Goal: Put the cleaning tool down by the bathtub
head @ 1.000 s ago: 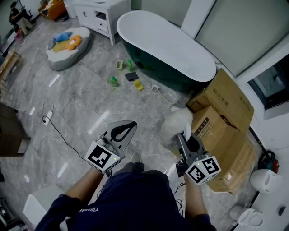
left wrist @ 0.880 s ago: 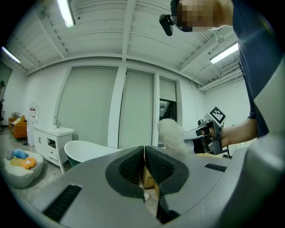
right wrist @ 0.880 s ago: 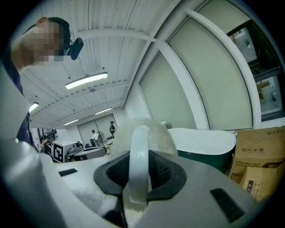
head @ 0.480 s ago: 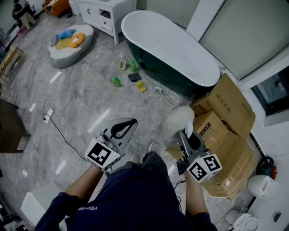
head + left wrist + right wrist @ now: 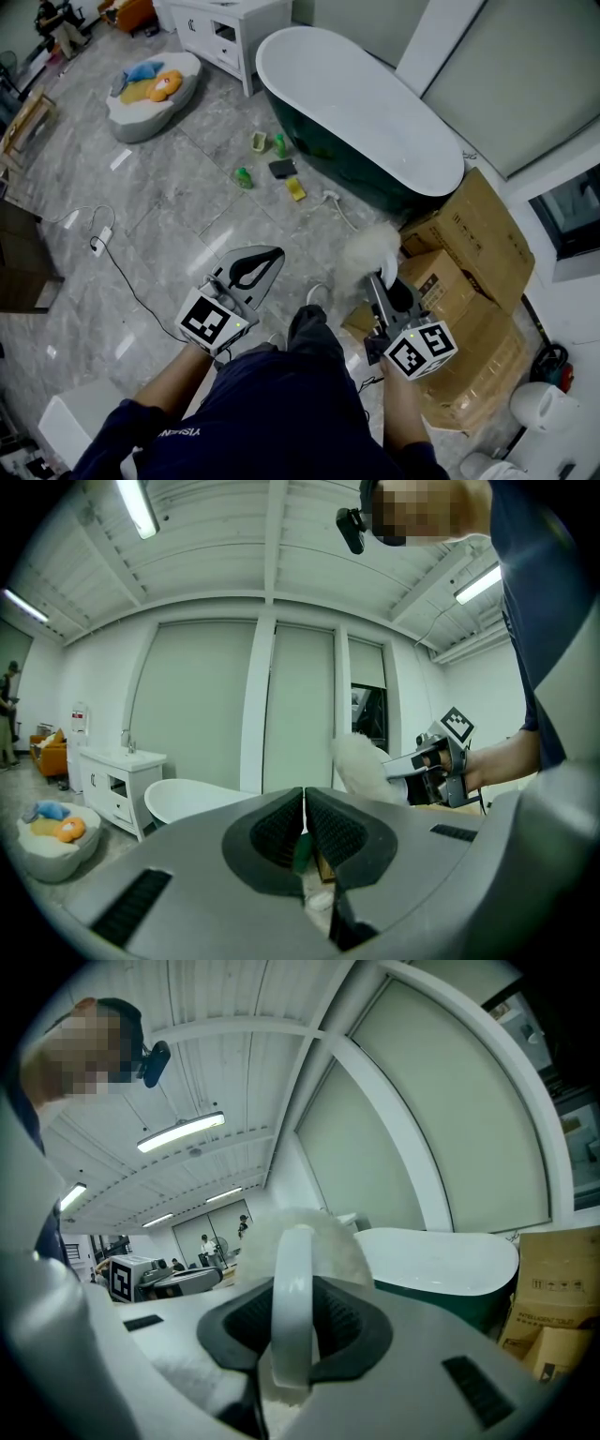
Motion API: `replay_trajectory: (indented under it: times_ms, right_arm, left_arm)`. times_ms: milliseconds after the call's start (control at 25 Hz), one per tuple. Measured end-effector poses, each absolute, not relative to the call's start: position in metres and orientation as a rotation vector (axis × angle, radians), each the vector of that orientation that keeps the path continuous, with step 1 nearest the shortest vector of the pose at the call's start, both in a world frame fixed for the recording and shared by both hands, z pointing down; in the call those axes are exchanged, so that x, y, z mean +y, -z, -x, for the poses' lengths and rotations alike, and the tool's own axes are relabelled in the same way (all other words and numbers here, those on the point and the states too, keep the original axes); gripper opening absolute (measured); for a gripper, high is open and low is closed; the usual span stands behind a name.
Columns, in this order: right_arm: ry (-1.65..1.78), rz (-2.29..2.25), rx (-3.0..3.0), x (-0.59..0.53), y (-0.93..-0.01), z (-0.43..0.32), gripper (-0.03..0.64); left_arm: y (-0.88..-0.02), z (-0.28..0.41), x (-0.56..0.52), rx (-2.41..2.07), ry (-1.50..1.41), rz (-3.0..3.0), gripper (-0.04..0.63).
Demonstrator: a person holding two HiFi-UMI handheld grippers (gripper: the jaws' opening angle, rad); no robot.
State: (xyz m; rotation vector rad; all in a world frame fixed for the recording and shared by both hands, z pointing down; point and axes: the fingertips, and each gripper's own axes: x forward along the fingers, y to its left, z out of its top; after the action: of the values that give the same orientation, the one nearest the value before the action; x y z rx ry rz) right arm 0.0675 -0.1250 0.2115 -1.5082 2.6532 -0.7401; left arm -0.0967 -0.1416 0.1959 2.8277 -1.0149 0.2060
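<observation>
I've the duster [image 5: 367,253] clamped in my right hand-held gripper [image 5: 382,281]; the bathtub [image 5: 323,150] lies ahead of it.

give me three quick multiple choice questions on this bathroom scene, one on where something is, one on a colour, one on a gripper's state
1. Where are the cardboard boxes relative to the bathtub?
A inside it
B beside its near end
C beyond its far end

2. What colour is the bathtub's outside?
A red
B dark green
C yellow

3. The right gripper is
A open and empty
B shut on nothing
C shut on the handle of the fluffy white cleaning tool

Key: B, the boxes sit next to the bathtub's nearer end; B, a green wall shows under the white rim; C, the jaws press the white handle.
</observation>
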Motion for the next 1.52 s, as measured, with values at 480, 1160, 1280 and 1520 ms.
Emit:
replay_trajectory:
  times_ms: [480, 1160, 1280, 1520]
  right_arm:
    - [0.799, 1.432, 2.713, -0.231, -0.231, -0.118, 0.088]
    - [0.862, 1.373, 2.822, -0.383, -0.280, -0.185, 0.087]
    - [0.877, 1.384, 2.836, -0.402, -0.294, -0.190, 0.087]
    - [0.920, 1.434, 2.861, -0.432, -0.336, -0.197, 0.087]
  left_arm:
    - [-0.208, 0.042, -0.241, -1.075, -0.261, -2.779, 0.032]
    - [-0.247, -0.023, -0.378, -1.161, -0.359, -2.680, 0.032]
    - [-0.259, -0.023, -0.393, -1.163, -0.389, -2.660, 0.032]
    - [-0.295, -0.028, -0.418, -1.126, -0.444, -2.611, 0.032]
